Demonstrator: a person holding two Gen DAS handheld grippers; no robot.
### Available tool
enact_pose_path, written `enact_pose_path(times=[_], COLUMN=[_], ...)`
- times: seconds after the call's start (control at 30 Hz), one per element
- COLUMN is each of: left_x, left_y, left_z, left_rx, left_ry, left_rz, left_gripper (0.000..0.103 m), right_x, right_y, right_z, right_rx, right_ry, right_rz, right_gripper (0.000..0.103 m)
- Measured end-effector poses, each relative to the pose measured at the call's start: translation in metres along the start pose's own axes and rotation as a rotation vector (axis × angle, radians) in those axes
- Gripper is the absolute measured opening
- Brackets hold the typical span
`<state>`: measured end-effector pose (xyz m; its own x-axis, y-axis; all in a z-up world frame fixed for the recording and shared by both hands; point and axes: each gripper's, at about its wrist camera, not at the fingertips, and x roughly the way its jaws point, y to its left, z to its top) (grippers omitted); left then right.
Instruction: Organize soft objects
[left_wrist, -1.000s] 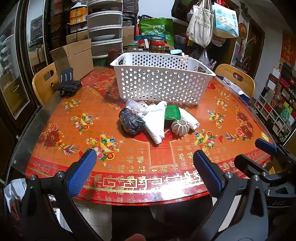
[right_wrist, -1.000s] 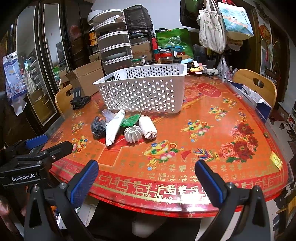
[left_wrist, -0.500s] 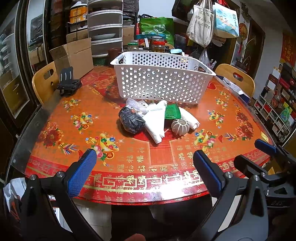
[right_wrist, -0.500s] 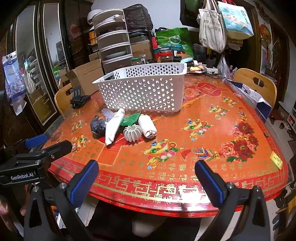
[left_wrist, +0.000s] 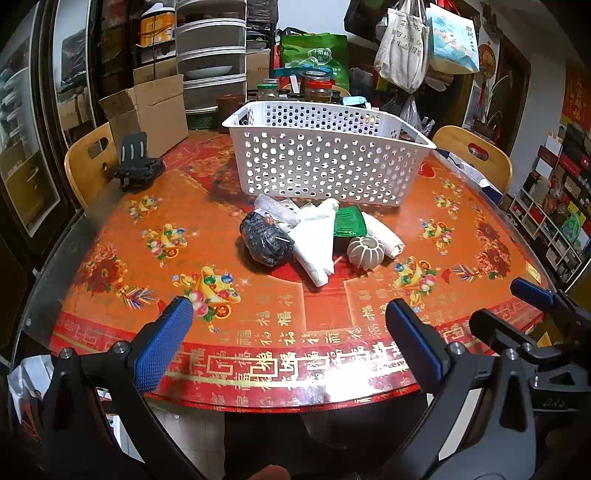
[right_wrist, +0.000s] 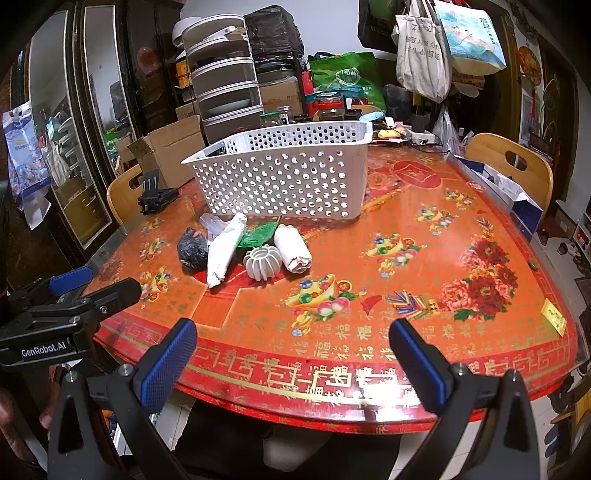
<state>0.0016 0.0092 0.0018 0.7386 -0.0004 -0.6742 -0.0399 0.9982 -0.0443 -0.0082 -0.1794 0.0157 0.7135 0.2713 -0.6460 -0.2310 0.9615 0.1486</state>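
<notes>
A pile of soft objects lies mid-table before a white perforated basket (left_wrist: 328, 166) (right_wrist: 288, 181): a black crumpled bundle (left_wrist: 264, 240) (right_wrist: 192, 249), a white folded cloth (left_wrist: 314, 243) (right_wrist: 225, 251), a clear plastic bag (left_wrist: 273, 208), a green packet (left_wrist: 349, 221) (right_wrist: 258, 236), a white rolled cloth (left_wrist: 382, 234) (right_wrist: 293, 249) and a grey ribbed pumpkin-shaped piece (left_wrist: 365, 251) (right_wrist: 262, 262). My left gripper (left_wrist: 291, 343) is open and empty over the table's near edge. My right gripper (right_wrist: 291, 362) is open and empty, also at the near edge.
The round table (left_wrist: 184, 206) has a red patterned cover. A black phone stand (left_wrist: 136, 166) sits at its far left by a cardboard box (left_wrist: 151, 110). Wooden chairs (left_wrist: 88, 162) (right_wrist: 513, 162) flank it. Jars and bags crowd behind the basket.
</notes>
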Motion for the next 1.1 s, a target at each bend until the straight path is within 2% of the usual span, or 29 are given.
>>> enact_pose_path(times=[0.2, 0.33, 0.4, 0.5, 0.53, 0.63, 0.7, 0.77, 0.8, 0.9, 0.97, 1.1], left_x=[0.011, 0.025, 0.032, 0.048, 0.057, 0.081, 0.087, 0.094, 0.098, 0.104, 0.110, 0.126], left_y=[0.013, 0.020, 0.027, 0.034, 0.036, 0.042, 0.047, 0.054, 0.055, 0.053, 0.052, 0.054], left_z=[0.007, 0.011, 0.014, 0.019, 0.020, 0.021, 0.024, 0.029, 0.032, 0.040, 0.046, 0.054], left_rx=[-0.035, -0.024, -0.021, 0.013, 0.023, 0.060, 0.045, 0.011, 0.008, 0.018, 0.018, 0.015], left_ry=[-0.004, -0.014, -0.025, -0.044, -0.015, 0.069, 0.073, 0.083, 0.084, 0.075, 0.072, 0.090], left_rz=[-0.007, 0.003, 0.034, 0.134, 0.172, 0.181, 0.129, 0.040, 0.023, 0.011, -0.015, -0.021], left_gripper=[0.103, 0.103, 0.103, 0.103, 0.103, 0.103, 0.103, 0.103, 0.103, 0.103, 0.103, 0.102], right_x=[0.020, 0.029, 0.029, 0.028, 0.029, 0.040, 0.047, 0.059, 0.068, 0.085, 0.092, 0.104], right_y=[-0.011, -0.018, -0.021, -0.026, -0.027, -0.030, -0.035, -0.041, -0.044, -0.047, -0.046, -0.043], right_z=[0.003, 0.009, 0.012, 0.016, 0.018, 0.026, 0.031, 0.037, 0.040, 0.044, 0.045, 0.050], right_rx=[0.032, 0.037, 0.041, 0.039, 0.041, 0.033, 0.059, 0.092, 0.105, 0.097, 0.087, 0.058], right_ry=[0.039, 0.020, -0.019, -0.113, -0.132, -0.118, -0.098, -0.049, -0.018, 0.018, 0.036, 0.057], right_rz=[0.011, 0.032, 0.049, 0.093, 0.089, 0.102, 0.097, 0.105, 0.114, 0.108, 0.110, 0.124], right_gripper=[0.103, 0.103, 0.103, 0.103, 0.103, 0.103, 0.103, 0.103, 0.103, 0.102, 0.097, 0.096])
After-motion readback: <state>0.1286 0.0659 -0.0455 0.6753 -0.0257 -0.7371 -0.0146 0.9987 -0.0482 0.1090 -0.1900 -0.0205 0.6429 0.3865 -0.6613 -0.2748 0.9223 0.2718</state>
